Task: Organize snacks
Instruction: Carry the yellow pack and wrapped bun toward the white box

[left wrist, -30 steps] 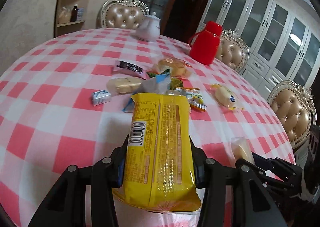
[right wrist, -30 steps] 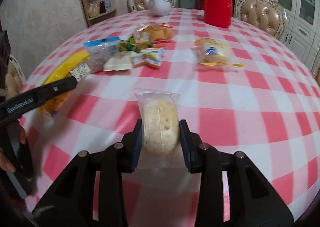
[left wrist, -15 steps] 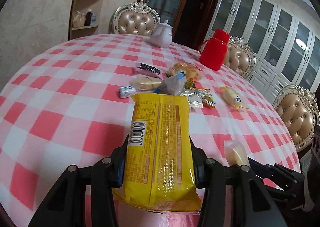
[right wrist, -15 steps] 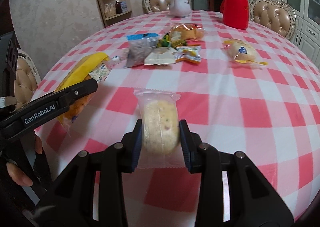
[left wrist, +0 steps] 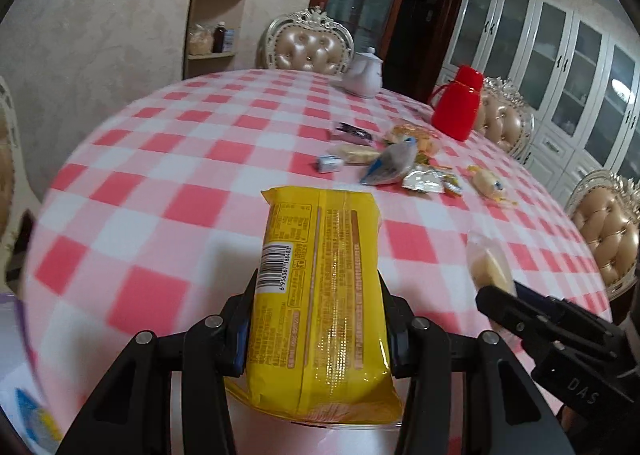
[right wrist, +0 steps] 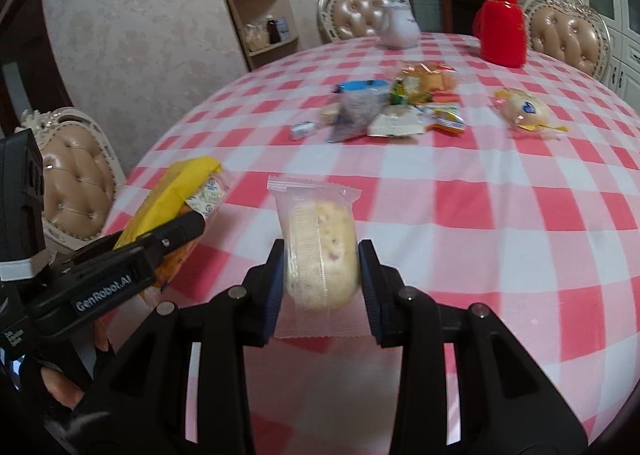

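Note:
My left gripper (left wrist: 316, 319) is shut on a long yellow snack packet (left wrist: 320, 295), barcode side up, held above the near part of the checked table (left wrist: 160, 175). In the right wrist view my right gripper (right wrist: 322, 279) is shut on a round pale cake in a clear wrapper (right wrist: 320, 247). That wrapped cake (left wrist: 490, 267) also shows at the right of the left wrist view, and the yellow packet (right wrist: 180, 195) at the left of the right wrist view. A pile of loose snacks (right wrist: 392, 107) lies further back on the table, with one wrapped bun (right wrist: 524, 111) apart to its right.
A red thermos jug (right wrist: 502, 23) and a white teapot (right wrist: 400, 25) stand at the table's far side. Padded chairs (left wrist: 308, 47) ring the table. A corner shelf (left wrist: 216, 15) and white cabinets (left wrist: 560, 55) line the walls. A hand (right wrist: 60, 387) grips the left tool.
Both grippers have drawn back from the snack pile toward the table's near edge, each still holding its snack. The pile now looks smaller and farther away.

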Demonstrator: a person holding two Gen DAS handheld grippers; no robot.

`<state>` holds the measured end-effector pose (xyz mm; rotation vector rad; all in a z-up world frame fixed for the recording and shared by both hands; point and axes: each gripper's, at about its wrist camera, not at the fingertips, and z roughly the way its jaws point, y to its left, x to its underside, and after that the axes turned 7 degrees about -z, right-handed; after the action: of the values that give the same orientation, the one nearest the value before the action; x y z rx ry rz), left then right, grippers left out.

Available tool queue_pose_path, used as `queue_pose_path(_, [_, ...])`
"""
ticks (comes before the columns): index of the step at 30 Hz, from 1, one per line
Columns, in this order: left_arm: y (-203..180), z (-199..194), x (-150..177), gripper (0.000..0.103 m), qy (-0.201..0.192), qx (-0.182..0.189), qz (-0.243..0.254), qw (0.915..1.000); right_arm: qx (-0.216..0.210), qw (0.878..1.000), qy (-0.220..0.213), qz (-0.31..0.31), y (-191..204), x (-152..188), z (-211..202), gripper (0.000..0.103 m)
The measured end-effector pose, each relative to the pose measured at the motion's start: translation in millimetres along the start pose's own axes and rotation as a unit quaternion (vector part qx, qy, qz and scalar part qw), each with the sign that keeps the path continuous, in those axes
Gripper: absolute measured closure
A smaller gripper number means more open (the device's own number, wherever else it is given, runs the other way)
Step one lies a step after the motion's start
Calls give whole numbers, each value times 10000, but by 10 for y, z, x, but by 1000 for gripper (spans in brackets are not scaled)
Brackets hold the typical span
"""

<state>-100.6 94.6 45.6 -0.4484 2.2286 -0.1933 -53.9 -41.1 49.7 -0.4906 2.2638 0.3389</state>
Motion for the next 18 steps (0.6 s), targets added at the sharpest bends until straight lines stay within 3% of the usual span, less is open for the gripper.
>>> queue_pose_path(18, [908,-791,350,54,-174,-651,89,9977,-571,9957,174,-712,1055,218,-10,64])
